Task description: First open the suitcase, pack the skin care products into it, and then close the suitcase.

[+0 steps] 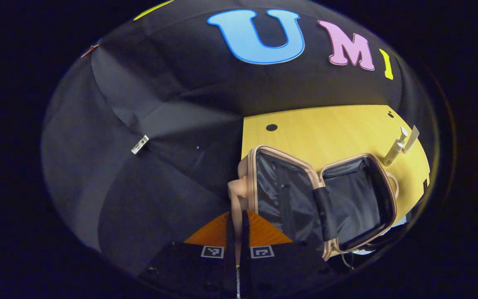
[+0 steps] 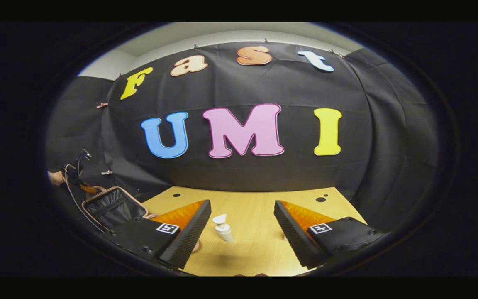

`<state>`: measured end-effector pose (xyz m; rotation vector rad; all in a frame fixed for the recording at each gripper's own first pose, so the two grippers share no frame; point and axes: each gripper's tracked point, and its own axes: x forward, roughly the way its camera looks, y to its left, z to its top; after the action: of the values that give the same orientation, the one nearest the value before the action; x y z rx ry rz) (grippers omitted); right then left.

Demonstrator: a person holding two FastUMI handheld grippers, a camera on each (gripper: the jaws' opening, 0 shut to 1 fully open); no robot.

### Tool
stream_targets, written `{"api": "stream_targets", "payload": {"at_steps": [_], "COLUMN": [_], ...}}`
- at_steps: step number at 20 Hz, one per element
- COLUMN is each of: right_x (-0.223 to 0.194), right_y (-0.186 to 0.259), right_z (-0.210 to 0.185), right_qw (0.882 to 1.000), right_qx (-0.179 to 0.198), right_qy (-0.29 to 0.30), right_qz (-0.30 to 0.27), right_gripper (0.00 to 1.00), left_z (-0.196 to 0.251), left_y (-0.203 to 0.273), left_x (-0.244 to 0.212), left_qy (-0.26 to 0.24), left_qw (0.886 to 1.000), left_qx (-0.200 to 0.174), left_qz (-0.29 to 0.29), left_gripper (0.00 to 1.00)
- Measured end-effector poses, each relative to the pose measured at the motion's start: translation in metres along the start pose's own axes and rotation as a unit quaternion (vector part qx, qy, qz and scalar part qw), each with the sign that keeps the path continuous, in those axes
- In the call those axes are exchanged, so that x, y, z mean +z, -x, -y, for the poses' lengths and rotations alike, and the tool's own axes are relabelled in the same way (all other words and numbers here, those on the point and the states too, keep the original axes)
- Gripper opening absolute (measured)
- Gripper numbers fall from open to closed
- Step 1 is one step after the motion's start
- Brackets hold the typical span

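**Suitcase open; first bottle lined up for pickup**

Left gripper view: your left gripper point(image 1: 237, 232) has its two fingers brought together, nearly touching, at the pink handle point(image 1: 239, 189) on the rim of the suitcase point(image 1: 326, 199). Whether they pinch the handle itself or a thin tab beside it cannot be told from here. The suitcase lies spread open on the wooden table point(image 1: 330, 128), both dark-lined halves facing up and nothing visible inside. A white pump bottle point(image 1: 394, 149) stands beyond the far half, with a second pale container point(image 1: 411, 139) just beside it.

Right gripper view: your right gripper point(image 2: 243, 224) is spread wide and holds nothing. The pump bottle point(image 2: 223, 227) stands upright on the table point(image 2: 247, 253) between the fingers, slightly toward the left one and touched by neither. The open suitcase point(image 2: 112, 207) sits off to the left, with the other gripper point(image 2: 75, 172) at its far edge.

Step in hand, by judgement: opening looks done and packing has not begun. The next move calls for you to advance the right gripper until the bottle's body sits squarely between the fingers, close below the pump head, then carry it left into a lined half.
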<state>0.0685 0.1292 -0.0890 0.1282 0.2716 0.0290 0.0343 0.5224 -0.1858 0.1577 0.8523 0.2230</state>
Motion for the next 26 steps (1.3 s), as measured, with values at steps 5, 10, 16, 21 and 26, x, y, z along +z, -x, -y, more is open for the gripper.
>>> {"api": "stream_targets", "payload": {"at_steps": [5, 10, 16, 21, 26], "right_x": [0.004, -0.005, -0.012, -0.004, 0.005], "right_y": [-0.003, -0.007, -0.007, -0.005, -0.002], "right_z": [-0.037, -0.062, -0.061, -0.057, -0.055], "right_qw": [1.000, 0.999, 0.999, 0.998, 0.998], "right_qx": [-0.008, -0.002, -0.022, -0.028, -0.023], "right_qy": [0.023, 0.035, 0.032, 0.050, 0.051], "right_qz": [-0.008, -0.030, -0.030, -0.010, 0.008], "right_gripper": [0.97, 0.97, 0.97, 0.97, 0.97], "left_z": [-0.022, -0.033, -0.063, -0.042, 0.048], "left_y": [-0.094, -0.131, -0.112, -0.003, 0.095], "left_x": [-0.076, -0.093, -0.035, 0.076, 0.123], "left_qy": [0.080, 0.093, 0.007, -0.029, 0.018], "left_qw": [0.994, 0.992, 0.996, 0.947, 0.927], "left_qx": [-0.023, -0.016, 0.086, 0.186, 0.100], "left_qz": [-0.071, -0.080, 0.038, 0.259, 0.361], "left_gripper": [0.09, 0.10, 0.86, 0.96, 0.96]}}
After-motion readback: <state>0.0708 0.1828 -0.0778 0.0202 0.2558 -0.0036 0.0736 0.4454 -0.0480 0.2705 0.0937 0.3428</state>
